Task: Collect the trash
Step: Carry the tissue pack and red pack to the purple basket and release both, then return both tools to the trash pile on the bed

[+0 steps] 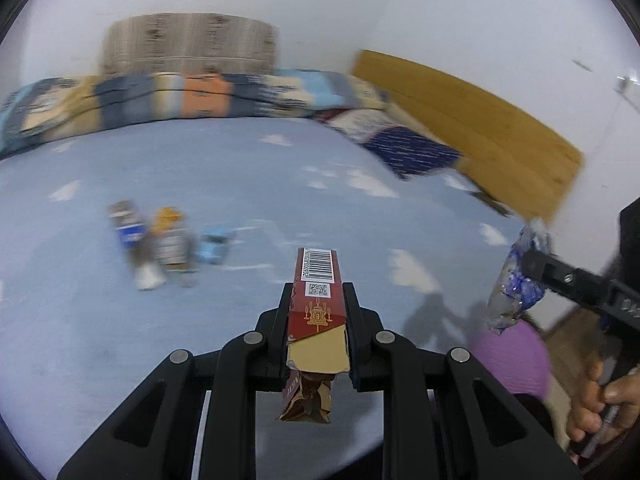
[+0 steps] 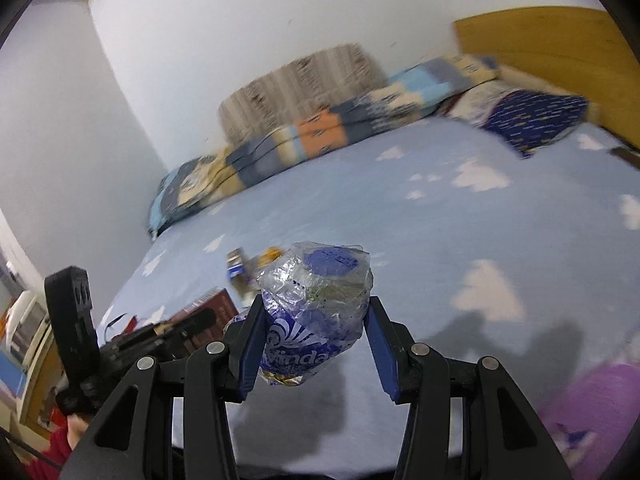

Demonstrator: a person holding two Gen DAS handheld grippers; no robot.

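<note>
My left gripper (image 1: 318,292) is shut on a flattened dark-red carton (image 1: 318,280) with a barcode, held above the blue bed sheet (image 1: 200,360). My right gripper (image 2: 316,304) is shut on a crumpled clear-and-blue plastic wrapper (image 2: 316,292). That wrapper (image 1: 516,280) and the right gripper's finger (image 1: 560,276) also show at the right of the left wrist view. The red carton (image 2: 212,308) and the left gripper appear at the lower left of the right wrist view. Several small pieces of trash (image 1: 160,244) lie blurred on the sheet; the same trash (image 2: 252,264) sits beyond the wrapper.
A folded patchwork quilt (image 1: 200,96) and a dark-blue pillow (image 1: 408,148) lie along the bed's far side by a wooden headboard (image 1: 480,120). A purple object (image 1: 516,360) sits near the bed's edge. A person's hand (image 1: 596,396) holds the right gripper's handle.
</note>
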